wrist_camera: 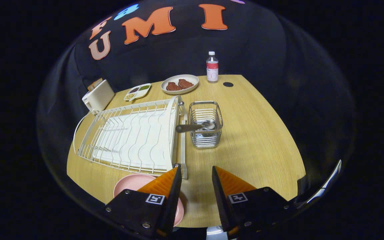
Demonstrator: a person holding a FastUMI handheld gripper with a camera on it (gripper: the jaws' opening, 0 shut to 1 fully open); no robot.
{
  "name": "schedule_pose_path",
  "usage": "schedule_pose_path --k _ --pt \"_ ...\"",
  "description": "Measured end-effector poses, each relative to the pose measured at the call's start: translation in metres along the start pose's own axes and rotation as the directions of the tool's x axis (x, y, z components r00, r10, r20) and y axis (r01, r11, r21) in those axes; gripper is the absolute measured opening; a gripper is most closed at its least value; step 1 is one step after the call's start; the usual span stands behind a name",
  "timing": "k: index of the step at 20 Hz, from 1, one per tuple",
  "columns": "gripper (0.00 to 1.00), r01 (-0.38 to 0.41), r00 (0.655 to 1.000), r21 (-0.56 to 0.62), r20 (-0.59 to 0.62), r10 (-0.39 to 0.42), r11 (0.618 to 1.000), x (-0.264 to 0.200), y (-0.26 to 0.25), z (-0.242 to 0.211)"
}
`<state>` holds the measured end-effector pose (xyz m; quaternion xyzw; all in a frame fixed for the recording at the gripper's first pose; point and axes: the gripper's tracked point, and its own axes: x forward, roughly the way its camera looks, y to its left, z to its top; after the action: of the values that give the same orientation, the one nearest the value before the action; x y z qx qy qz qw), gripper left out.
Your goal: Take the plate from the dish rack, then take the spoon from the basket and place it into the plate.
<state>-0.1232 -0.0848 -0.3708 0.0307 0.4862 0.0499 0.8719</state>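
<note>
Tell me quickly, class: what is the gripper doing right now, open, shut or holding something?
Gripper: open, holding nothing; the pink plate lies on the table partly under one finger.

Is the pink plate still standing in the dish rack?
No, the pink plate lies flat on the table in front of the dish rack, partly under the open tool.

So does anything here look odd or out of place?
Only slightly: the spoon lies tilted across the wire basket, its handle poking over the rim toward the dish rack. Nothing looks spilled. The tongs are open.
</note>
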Motion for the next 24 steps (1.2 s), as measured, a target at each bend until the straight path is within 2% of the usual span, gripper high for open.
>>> schedule_pose_path --k 9,14,18,24 --pt "0.57 0.016 0.99 -0.121 0.138 0.001 0.993 0.035 0.003 0.039" --pt "0.57 0.025 0.984 -0.175 0.176 0.006 0.984 0.051 0.009 0.051" --pt "0.58 0.007 0.976 -0.159 0.217 0.028 0.987 0.057 0.01 0.065" --pt "0.59 0.028 0.97 -0.089 0.245 -0.006 0.996 0.061 -0.016 0.071"
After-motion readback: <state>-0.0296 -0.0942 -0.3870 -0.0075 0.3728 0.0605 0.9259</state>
